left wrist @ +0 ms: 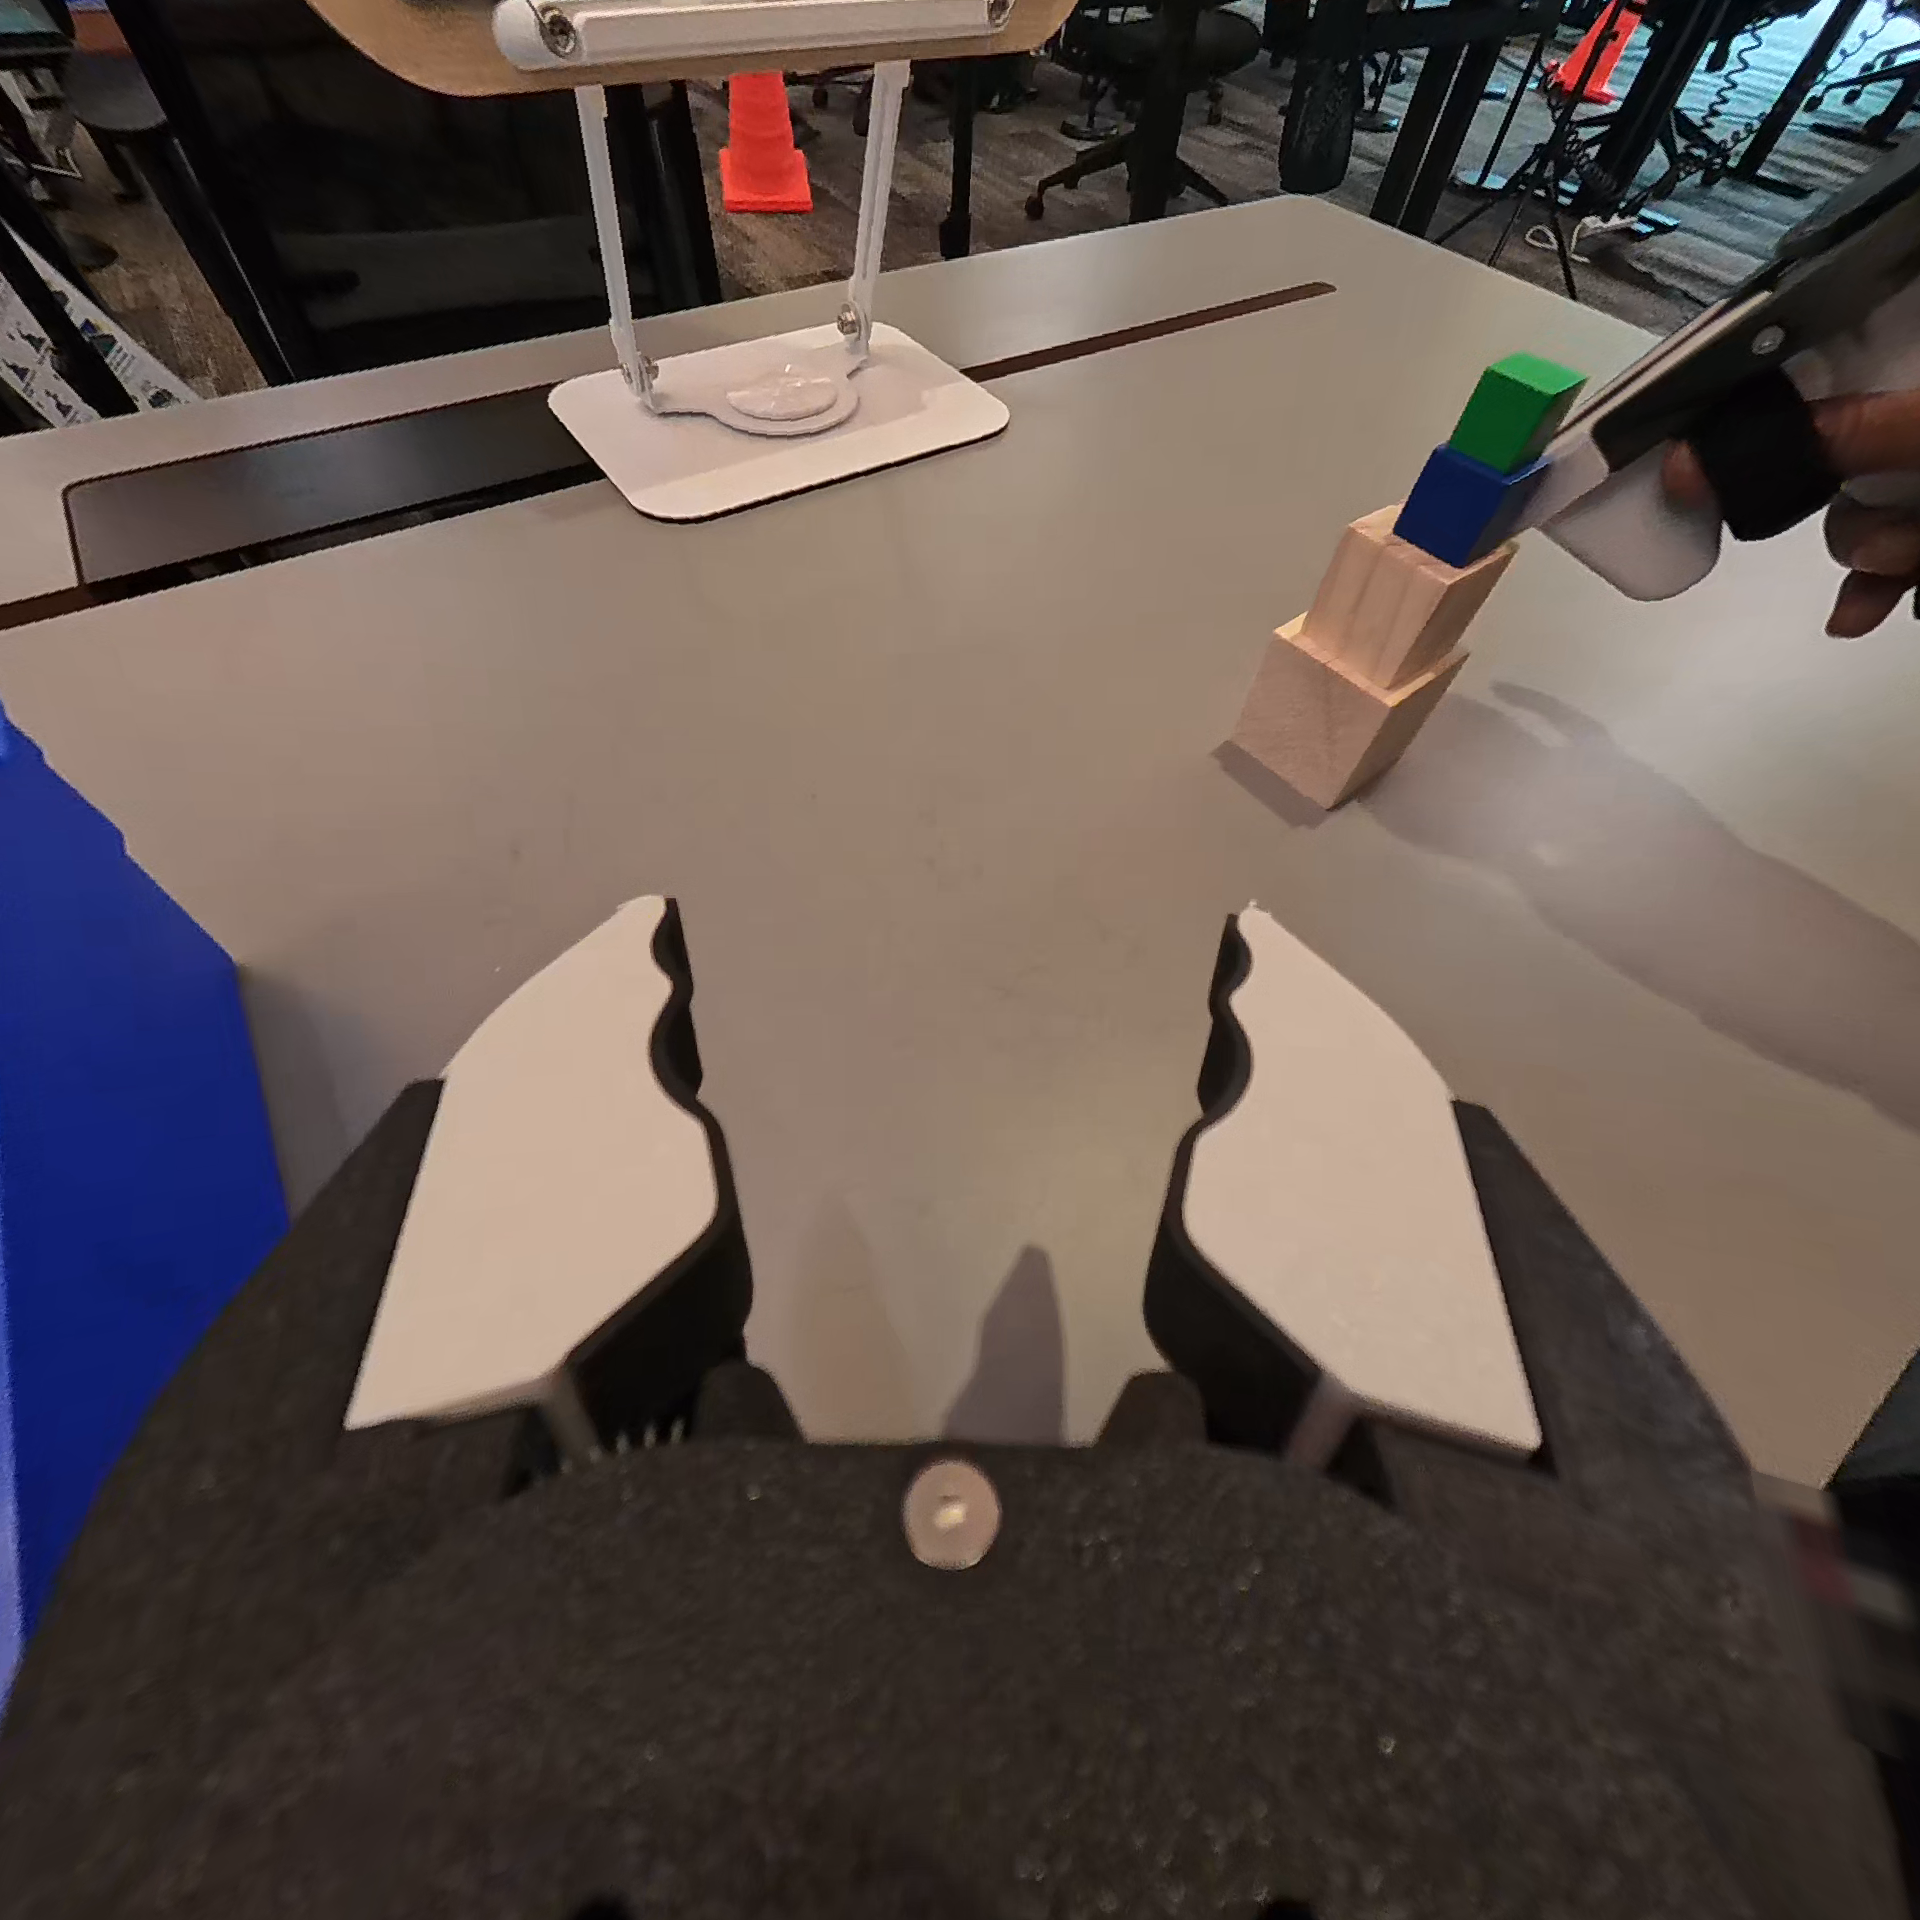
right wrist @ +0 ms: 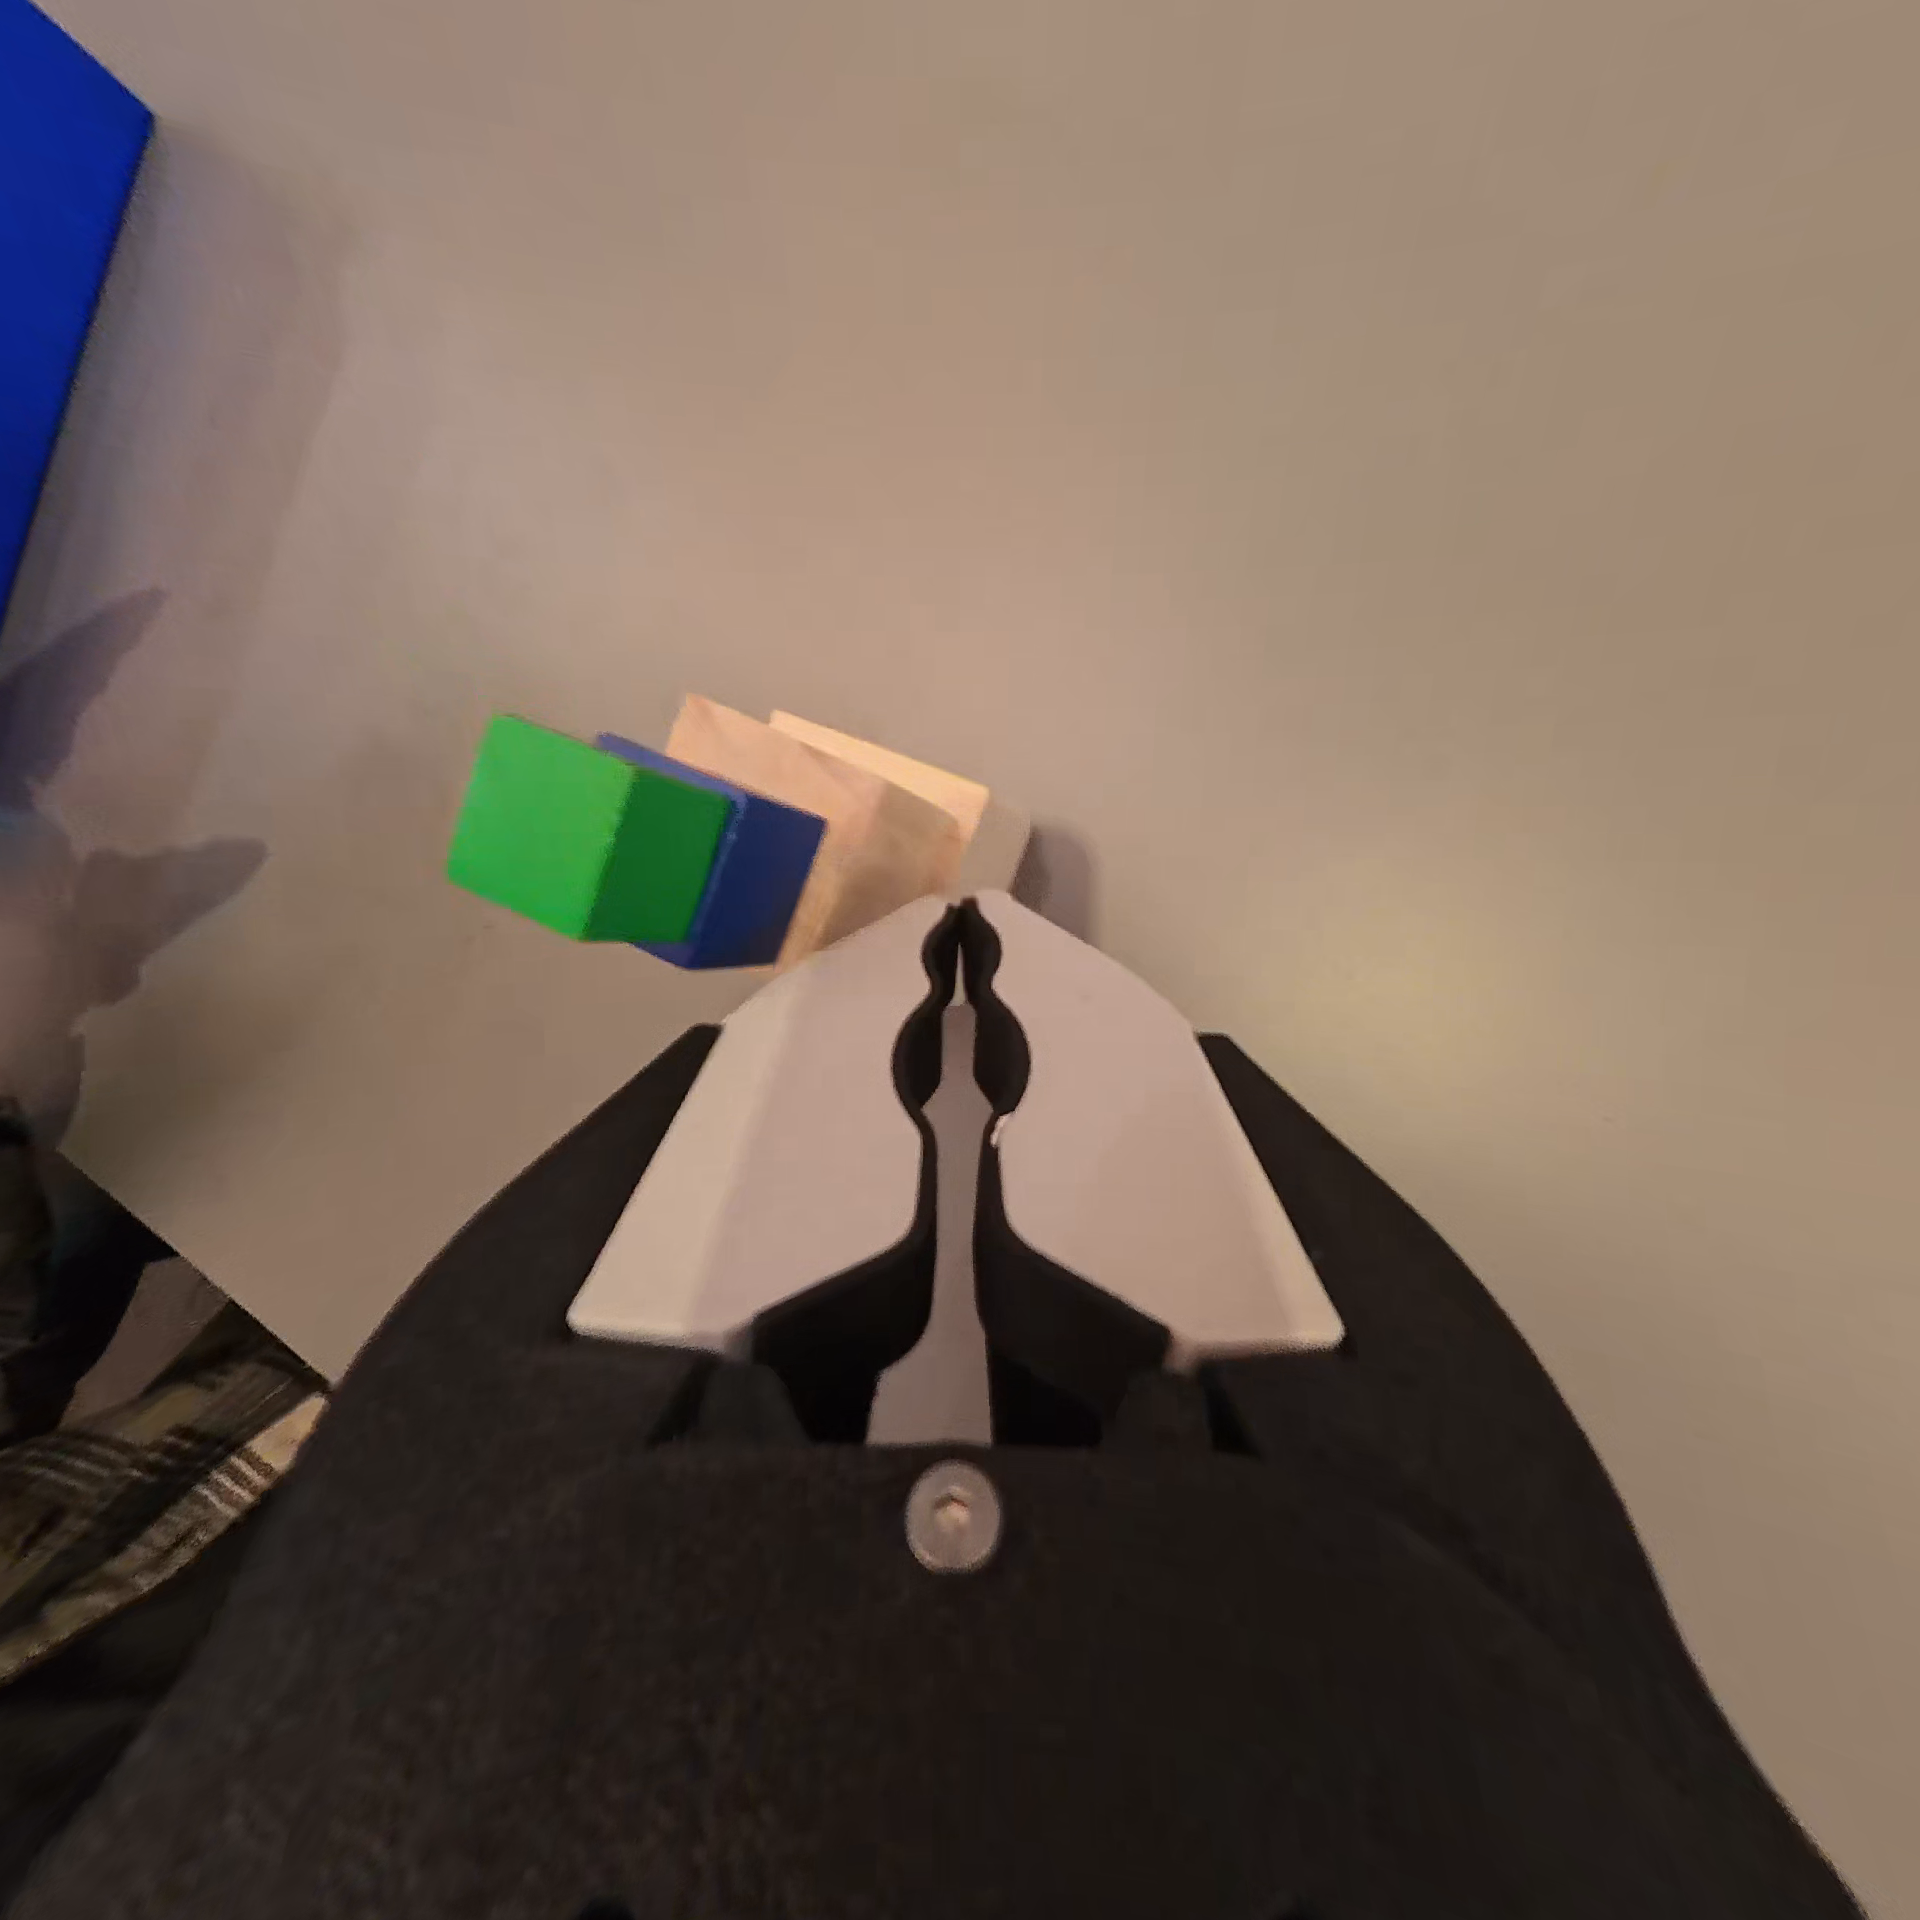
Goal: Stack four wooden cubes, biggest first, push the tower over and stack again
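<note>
A tower of cubes stands at the right of the grey table (left wrist: pixel 831 727) and leans left: a big plain wooden cube (left wrist: pixel 1340 717) at the bottom, a smaller plain one (left wrist: pixel 1403 603), a blue one (left wrist: pixel 1455 504), a green one (left wrist: pixel 1512 410) on top. My right gripper (right wrist: pixel 963 914) is shut and empty; seen in the left wrist view (left wrist: pixel 1558 509), its tip presses against the blue cube's side. In the right wrist view the green cube (right wrist: pixel 582 831), blue cube (right wrist: pixel 769 883) and wooden cubes (right wrist: pixel 883 821) tilt away leftward. My left gripper (left wrist: pixel 956 914) is open and empty over bare table.
A white stand base (left wrist: pixel 779 426) with two thin legs sits at the table's back. A blue box (left wrist: pixel 114 1091) stands at the left edge; it also shows in the right wrist view (right wrist: pixel 52 343). A hand (left wrist: pixel 1860 499) holds the right gripper. An orange cone (left wrist: pixel 764 145) stands on the floor. There is about 25 cm between the tips of the two grippers.
</note>
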Available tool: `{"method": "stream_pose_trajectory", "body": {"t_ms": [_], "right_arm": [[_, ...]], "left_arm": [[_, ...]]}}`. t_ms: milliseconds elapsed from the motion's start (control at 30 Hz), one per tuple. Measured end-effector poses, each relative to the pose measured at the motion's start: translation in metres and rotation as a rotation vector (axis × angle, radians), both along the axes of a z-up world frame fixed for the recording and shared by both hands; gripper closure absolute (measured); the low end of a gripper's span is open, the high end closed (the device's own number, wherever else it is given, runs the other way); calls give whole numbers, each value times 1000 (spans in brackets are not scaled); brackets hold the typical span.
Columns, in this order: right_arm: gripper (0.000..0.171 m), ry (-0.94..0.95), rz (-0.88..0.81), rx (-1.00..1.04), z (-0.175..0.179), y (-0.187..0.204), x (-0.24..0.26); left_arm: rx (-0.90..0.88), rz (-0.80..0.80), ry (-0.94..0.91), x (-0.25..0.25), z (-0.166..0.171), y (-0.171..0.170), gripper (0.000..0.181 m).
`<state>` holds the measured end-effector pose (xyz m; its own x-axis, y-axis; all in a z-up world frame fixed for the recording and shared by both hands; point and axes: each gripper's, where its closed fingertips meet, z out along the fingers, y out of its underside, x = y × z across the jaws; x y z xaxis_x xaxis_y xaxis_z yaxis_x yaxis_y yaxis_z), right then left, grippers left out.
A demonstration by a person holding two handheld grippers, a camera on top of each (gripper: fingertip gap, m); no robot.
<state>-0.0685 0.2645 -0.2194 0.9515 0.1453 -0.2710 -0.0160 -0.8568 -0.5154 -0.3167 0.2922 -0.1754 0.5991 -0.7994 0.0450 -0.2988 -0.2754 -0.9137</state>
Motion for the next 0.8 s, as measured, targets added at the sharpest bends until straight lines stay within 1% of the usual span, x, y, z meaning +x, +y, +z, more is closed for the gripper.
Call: {"method": "stream_pose_trajectory", "body": {"t_ms": [467,800], "right_arm": [[171,-5,67,17,3,19,-38],[171,-6,95,22,6,25,-52]], "left_arm": [[-24,-17,20,3,-10,2,87],[-41,-35,13,5,-13,0,88]]}}
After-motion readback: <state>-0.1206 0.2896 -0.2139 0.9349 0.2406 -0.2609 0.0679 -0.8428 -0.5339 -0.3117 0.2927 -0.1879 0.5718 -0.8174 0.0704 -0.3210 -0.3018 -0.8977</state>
